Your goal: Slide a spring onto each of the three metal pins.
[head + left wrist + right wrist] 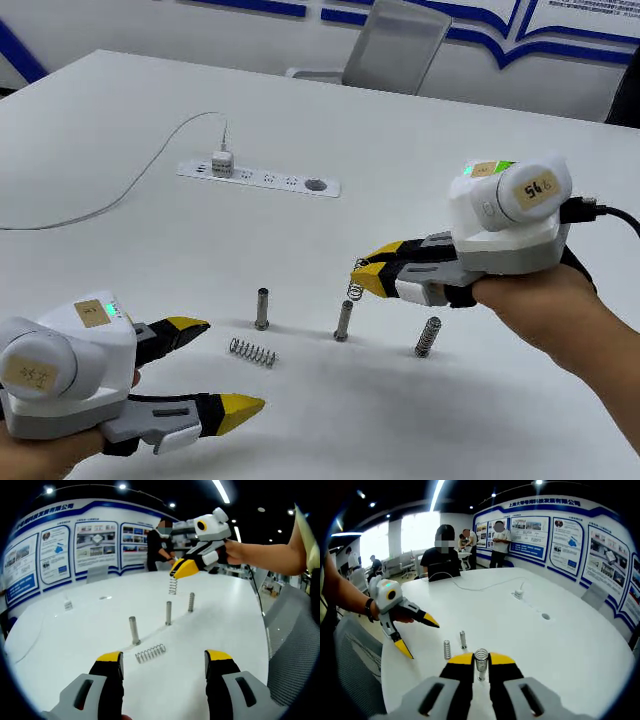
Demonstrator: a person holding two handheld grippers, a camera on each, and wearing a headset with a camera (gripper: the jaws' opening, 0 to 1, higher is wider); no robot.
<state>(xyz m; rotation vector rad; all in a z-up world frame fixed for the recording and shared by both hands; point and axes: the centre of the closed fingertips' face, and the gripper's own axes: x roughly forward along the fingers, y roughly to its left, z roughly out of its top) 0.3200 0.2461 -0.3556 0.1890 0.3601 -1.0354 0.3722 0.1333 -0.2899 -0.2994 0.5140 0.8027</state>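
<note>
My left gripper (232, 363) sits closest to me, low over the white table (120, 120). Its yellow-tipped jaws are spread wide with nothing between them. In the left gripper view (164, 657) they open toward the row of pins.

The middle pin (343, 320) stands upright and bare. My right gripper (362, 272) hangs just above it with its jaws pinched narrow on a spring (354, 291), which it holds upright over the pin's top. In the left gripper view a small gap shows between the spring's lower end (173, 585) and the pin's tip (168, 612), so it is not threaded on. In the right gripper view the spring's top coil (481, 660) sits between the closed yellow tips.

To the right of the middle pin, a little nearer me, the right pin (428, 336) already wears its spring. To the left of the middle pin stands the left pin (262, 308), bare and upright. A loose spring (252, 352) lies flat on the table just in front of that left pin, between it and my left gripper.

Well beyond the middle pin a white power strip (260, 178) lies on the table with a small white plug (222, 162) in it and a thin cable trailing away to the left. Past the table's far edge stands a grey chair (395, 45).
</note>
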